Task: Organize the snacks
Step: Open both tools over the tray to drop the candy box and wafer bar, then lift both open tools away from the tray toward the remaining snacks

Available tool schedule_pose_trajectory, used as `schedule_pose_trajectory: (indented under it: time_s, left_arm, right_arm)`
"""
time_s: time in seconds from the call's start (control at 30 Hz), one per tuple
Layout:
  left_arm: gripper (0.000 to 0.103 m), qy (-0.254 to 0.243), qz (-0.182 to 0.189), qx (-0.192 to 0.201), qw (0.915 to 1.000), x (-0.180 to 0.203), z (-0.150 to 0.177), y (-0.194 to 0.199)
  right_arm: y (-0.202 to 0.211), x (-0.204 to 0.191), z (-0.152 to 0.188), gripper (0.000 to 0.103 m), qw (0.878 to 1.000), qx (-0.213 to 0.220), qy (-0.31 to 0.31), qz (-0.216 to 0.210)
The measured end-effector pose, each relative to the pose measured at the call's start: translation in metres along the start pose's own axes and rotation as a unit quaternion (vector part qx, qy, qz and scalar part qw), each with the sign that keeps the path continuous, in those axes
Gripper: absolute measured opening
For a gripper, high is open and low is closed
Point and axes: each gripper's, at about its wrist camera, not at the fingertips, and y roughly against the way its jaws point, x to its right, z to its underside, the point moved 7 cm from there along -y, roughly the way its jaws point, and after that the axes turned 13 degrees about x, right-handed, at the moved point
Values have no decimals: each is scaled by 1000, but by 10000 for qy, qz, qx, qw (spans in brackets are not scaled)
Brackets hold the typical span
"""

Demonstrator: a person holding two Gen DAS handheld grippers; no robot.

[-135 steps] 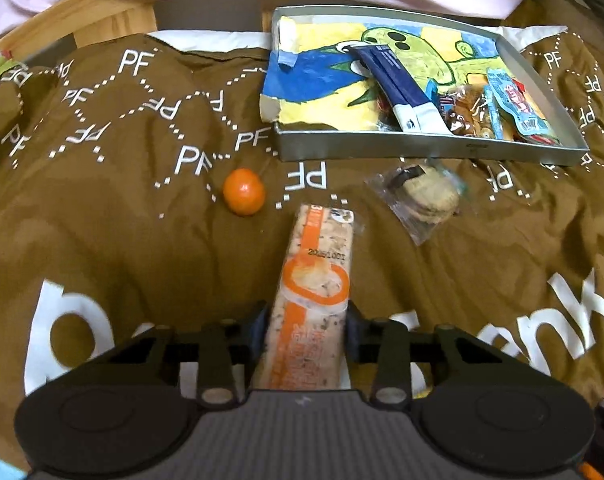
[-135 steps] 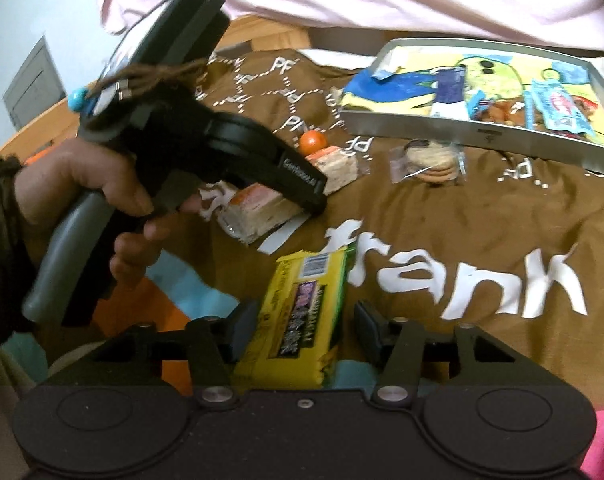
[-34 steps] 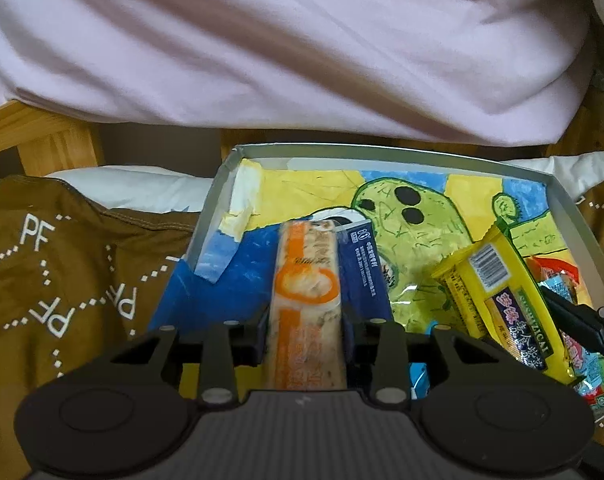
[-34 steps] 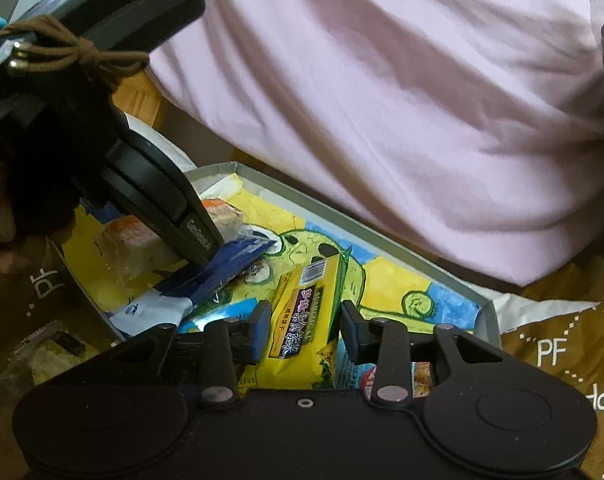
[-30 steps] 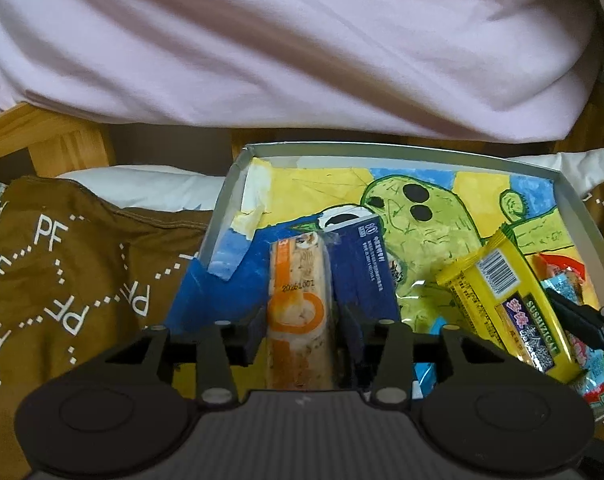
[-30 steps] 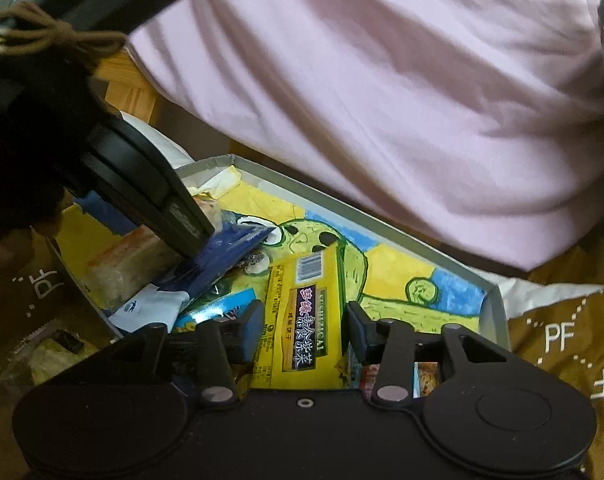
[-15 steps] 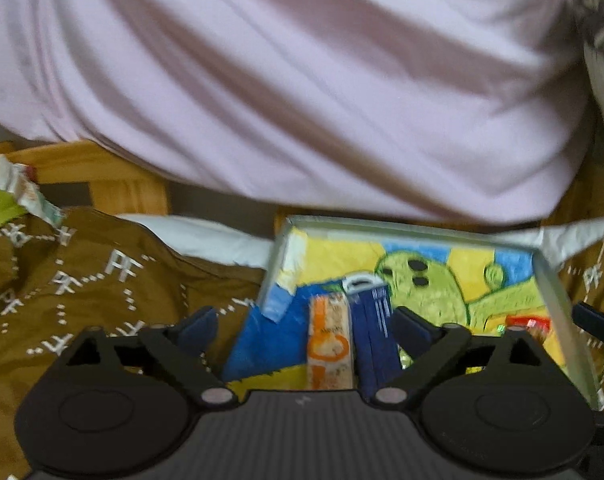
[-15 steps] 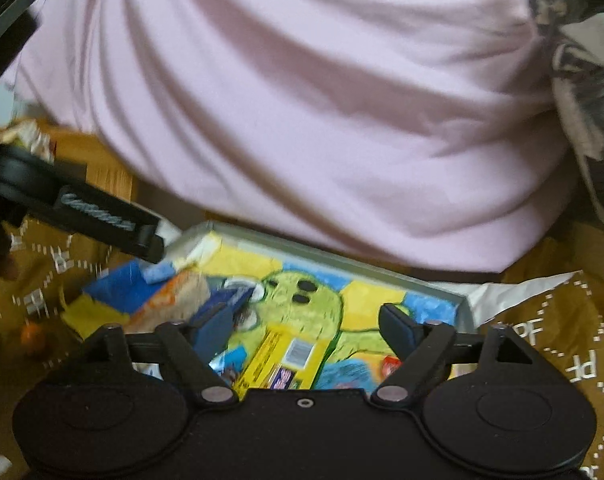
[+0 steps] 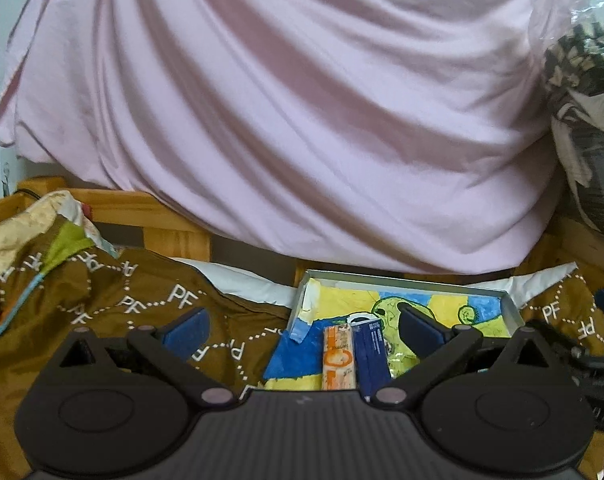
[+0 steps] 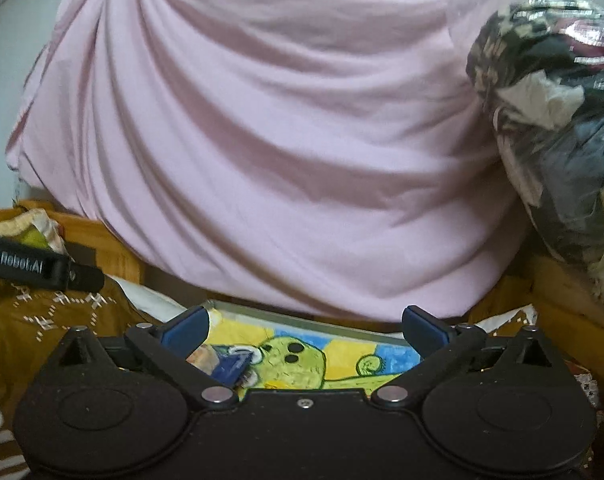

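Note:
The grey tray [image 9: 402,279] with a green cartoon drawing on its floor lies on the brown blanket. An orange snack bar [image 9: 339,356] and a dark blue packet [image 9: 373,354] lie side by side in it. My left gripper [image 9: 302,330] hangs open above and short of the tray, with nothing between its fingers. In the right wrist view the tray [image 10: 302,322] shows again, with the blue packet [image 10: 232,366] at its left. My right gripper [image 10: 304,330] is open and empty above it. The yellow snack pack is hidden below the gripper body.
A big pink cloth bundle [image 9: 282,120] fills the space behind the tray. A clear bag of clothes [image 10: 554,128] sits at the right. The brown printed blanket [image 9: 114,300] covers the bed, with a wooden frame [image 9: 150,220] behind. The left gripper's arm [image 10: 38,268] crosses the right view's left edge.
Both grippers let go of their snacks in the tray, opened wide, and have drawn back and up. The orange bar and the yellow pack stayed in the tray.

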Motion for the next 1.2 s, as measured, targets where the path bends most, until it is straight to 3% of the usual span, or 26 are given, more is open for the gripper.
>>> schedule_pose_trajectory:
  time_s: [0.23,0.47,0.7,0.97,1.2]
  left_arm:
    - [103,-12,-24,387,9992,-14,-4,52]
    - [103,0,-63,435,9990,-29,-2,90]
    - [103,153,-141,259,9994,-43,12,118]
    - [103,-54,-440,-177,9989,-57,39,140]
    - [103,-112,-201,-648,9976,-57,56,149]
  right_arm:
    - [45,-18,-20,102,9991,273,210,-229]
    - [89,-29,-29,102,9988,329,193,-318]
    - [125,-42,-27,102,9991,181,138,-362]
    - [149,-51,-15,102,9993,-181,21,-339]
    - [164,-57,-9,102,9983,-396,-129,-399]
